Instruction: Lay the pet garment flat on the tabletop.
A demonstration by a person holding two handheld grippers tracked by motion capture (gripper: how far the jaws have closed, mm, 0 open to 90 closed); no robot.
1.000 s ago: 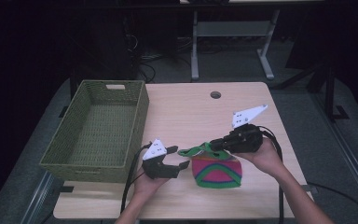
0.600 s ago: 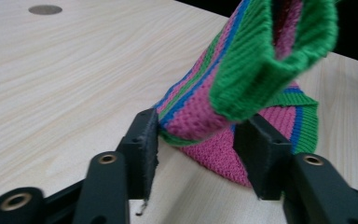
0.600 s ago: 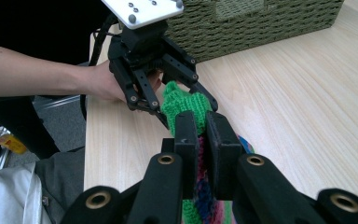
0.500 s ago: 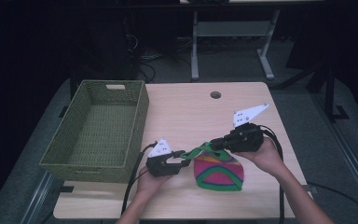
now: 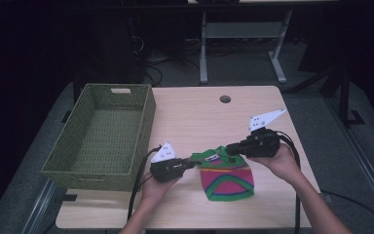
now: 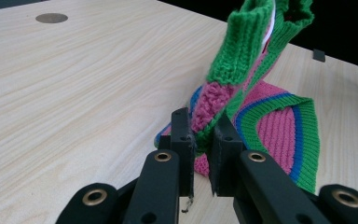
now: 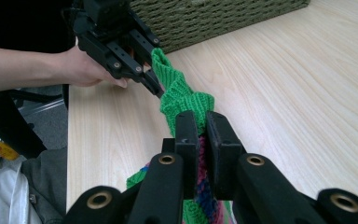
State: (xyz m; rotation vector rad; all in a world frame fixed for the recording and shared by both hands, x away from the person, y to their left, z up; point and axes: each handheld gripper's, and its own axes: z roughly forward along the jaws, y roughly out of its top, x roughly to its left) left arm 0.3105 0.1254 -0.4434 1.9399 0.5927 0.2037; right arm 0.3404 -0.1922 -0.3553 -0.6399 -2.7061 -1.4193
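Observation:
A knitted garment [image 5: 226, 181] in green, pink and blue lies near the front of the wooden table [image 5: 195, 117], its green ribbed band lifted between both grippers. My left gripper [image 5: 193, 163] has just been closing and is now shut on the band's left end; in the left gripper view the knit [image 6: 223, 84] rises from between its pads [image 6: 182, 135]. My right gripper [image 5: 228, 148] is shut on the band's right end, with the green rib [image 7: 179, 93] stretching from its jaws toward the left gripper [image 7: 154, 84].
A green woven basket [image 5: 146, 122] stands at the table's left, close behind my left hand [image 5: 158, 187]. A round cable hole [image 5: 225, 99] sits near the far edge. Beyond the table are dark floor and metal stand legs [image 5: 277, 63].
My left gripper moved right to the garment's green band and closed on it. The band now hangs taut between both grippers. The right gripper stayed in place, still gripping.

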